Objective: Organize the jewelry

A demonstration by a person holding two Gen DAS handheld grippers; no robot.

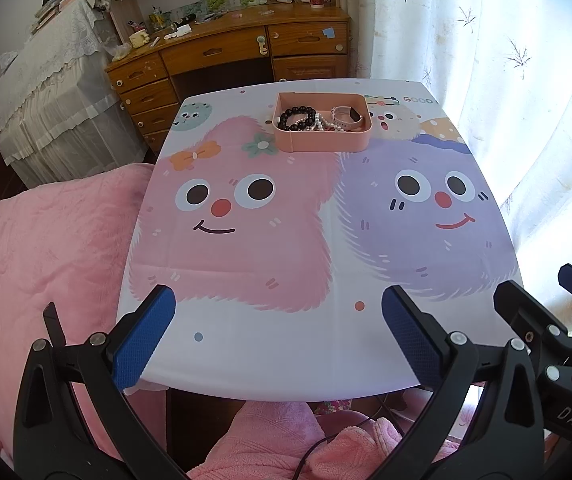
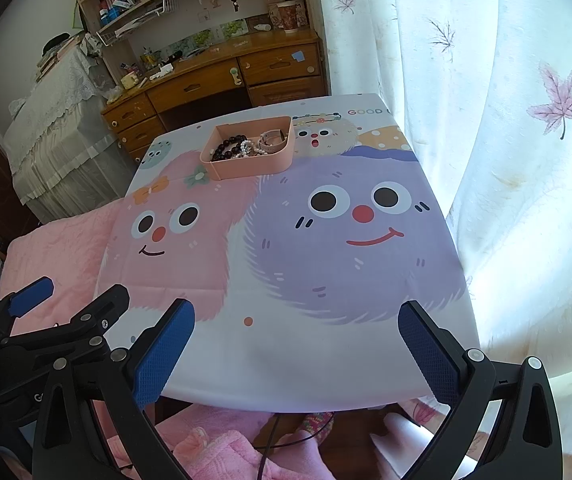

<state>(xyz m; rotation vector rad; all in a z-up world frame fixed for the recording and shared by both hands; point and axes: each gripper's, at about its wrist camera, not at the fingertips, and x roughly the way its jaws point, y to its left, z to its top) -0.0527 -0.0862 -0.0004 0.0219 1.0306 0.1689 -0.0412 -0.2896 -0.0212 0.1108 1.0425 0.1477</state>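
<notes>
A pink tray [image 1: 321,142] stands at the far end of the table [image 1: 286,344]. In it lie a black bead bracelet [image 1: 297,117], a white pearl string [image 1: 319,122] and a pale pink watch [image 1: 345,115]. The tray also shows in the right wrist view [image 2: 246,168], with the beads [image 2: 228,148], pearls [image 2: 248,148] and watch [image 2: 273,139]. My left gripper [image 1: 278,336] is open and empty over the table's near edge. My right gripper [image 2: 295,350] is open and empty beside it, also at the near edge.
The table wears a cartoon cloth with a pink and a purple face. A pink bed [image 1: 46,248] lies to the left. A white curtain [image 1: 525,100] hangs on the right. A wooden desk [image 1: 226,52] stands behind the table. The right gripper's body [image 1: 545,332] shows at right.
</notes>
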